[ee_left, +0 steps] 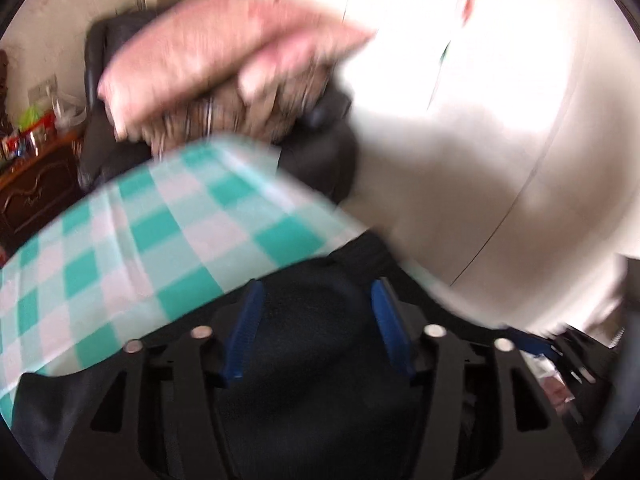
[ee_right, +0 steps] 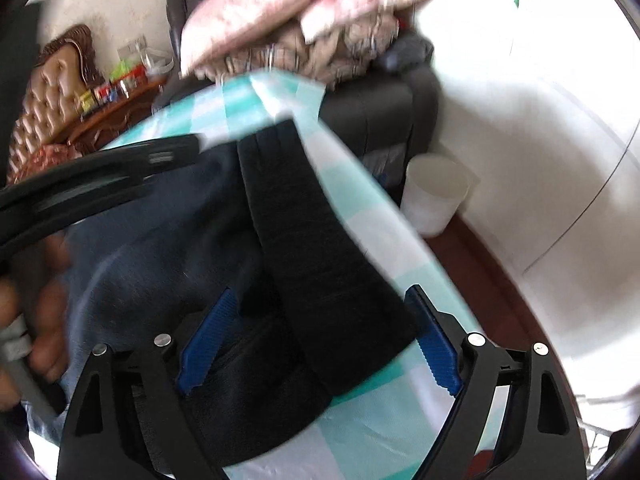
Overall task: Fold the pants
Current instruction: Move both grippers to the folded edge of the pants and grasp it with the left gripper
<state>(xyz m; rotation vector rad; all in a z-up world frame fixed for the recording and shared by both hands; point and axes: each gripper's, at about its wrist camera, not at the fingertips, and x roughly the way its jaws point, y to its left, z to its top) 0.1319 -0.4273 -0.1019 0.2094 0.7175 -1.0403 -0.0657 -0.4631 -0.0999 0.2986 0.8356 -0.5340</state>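
Dark navy pants point(ee_right: 168, 248) lie on a table covered with a green-and-white checked cloth point(ee_right: 380, 216), their black waistband point(ee_right: 304, 240) running toward the far corner. My right gripper point(ee_right: 320, 344) hangs over the waistband, open, its blue pads wide apart on either side of the band. In the left wrist view the pants point(ee_left: 316, 380) fill the space under my left gripper point(ee_left: 317, 330), which is open; its blue pads stand apart and do not press on the cloth. The left gripper's black frame point(ee_right: 92, 180) reaches in from the left over the pants. Both views are blurred.
A dark chair point(ee_right: 372, 108) beyond the table's far corner carries a pink cushion point(ee_right: 300, 4) and bundled fabric. A white bucket point(ee_right: 434, 200) stands on the floor to the right, by a white wall point(ee_left: 480, 120). A cluttered wooden cabinet point(ee_left: 36, 188) is at left. A hand point(ee_right: 44, 320) grips the left handle.
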